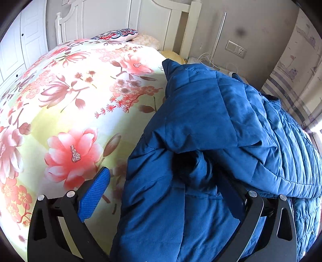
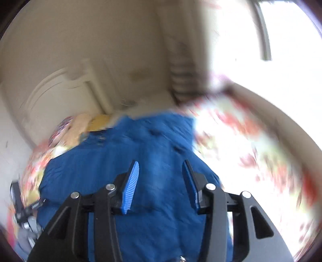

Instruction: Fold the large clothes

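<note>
A large blue quilted jacket lies on a floral bedspread, its upper part folded over in a thick bundle. My left gripper is open wide around the jacket's near fold. Its left pad stands clear over the bedspread, and its right finger is partly buried under the fabric. In the blurred right wrist view, the jacket spreads below my right gripper. That gripper is open with nothing between its blue pads.
A white headboard and pillows close the bed's far end. White cables lie past the jacket, below a wall socket. Wardrobe doors stand at left. A bright window glares at right.
</note>
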`<state>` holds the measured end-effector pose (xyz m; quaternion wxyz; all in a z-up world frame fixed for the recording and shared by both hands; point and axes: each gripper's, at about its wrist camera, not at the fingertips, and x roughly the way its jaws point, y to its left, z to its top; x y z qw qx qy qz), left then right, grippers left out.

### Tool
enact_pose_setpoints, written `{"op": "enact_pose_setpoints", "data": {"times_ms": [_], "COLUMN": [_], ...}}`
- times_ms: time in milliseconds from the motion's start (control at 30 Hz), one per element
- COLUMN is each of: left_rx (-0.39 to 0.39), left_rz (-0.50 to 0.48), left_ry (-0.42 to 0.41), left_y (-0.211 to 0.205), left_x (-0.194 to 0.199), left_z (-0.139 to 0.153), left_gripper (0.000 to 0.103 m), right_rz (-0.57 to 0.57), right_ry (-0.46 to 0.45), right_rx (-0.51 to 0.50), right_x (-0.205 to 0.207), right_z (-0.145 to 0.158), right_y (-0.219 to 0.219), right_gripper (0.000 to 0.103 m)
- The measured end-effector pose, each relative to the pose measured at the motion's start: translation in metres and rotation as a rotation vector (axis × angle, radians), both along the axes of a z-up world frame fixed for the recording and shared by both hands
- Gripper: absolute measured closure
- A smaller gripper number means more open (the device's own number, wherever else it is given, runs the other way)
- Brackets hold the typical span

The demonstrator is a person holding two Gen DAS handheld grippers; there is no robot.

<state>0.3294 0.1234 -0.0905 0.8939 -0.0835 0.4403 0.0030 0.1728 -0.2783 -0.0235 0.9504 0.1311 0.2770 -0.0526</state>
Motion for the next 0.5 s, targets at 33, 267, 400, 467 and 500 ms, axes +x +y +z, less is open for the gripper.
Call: {"op": "enact_pose_setpoints", "data": {"times_ms": [33,267,400,467,500], "left_rx": [-0.002,0.051,0.024,-0.003,-0.013], "left_rz": [0.0,0.111,0.125,0.042,-0.027], "left_ry": [0.0,-0.149,-0.342,-0.342,-0.324], "left_y": [0.0,0.018,0.02,0.007,-0.008], "left_x": [0.0,-0.034,-0.047,-0.03,-0.015], "left_z": [0.0,0.043,0.106,0.121,0.125], "left_gripper": [0.004,0.004,0.004,0.004,0.004], "right_rz": [0.053,0.078,0.099,0.102,0.102], "right_ry": [0.004,0.258,0.233,0.228,0.225], "right_rx": [-0.066,-0.187,-0.175,-0.166,-0.164], "right_x": [0.01,0.077,0.076,0.074,0.073], "right_z": [0.004,-0.056,-0.069,-0.071,-0.073], "right_y": [0.019,0.049,0.047,0.046,0.042], "right_gripper": [0.054,0.049,0.048,0.048,0.048]}}
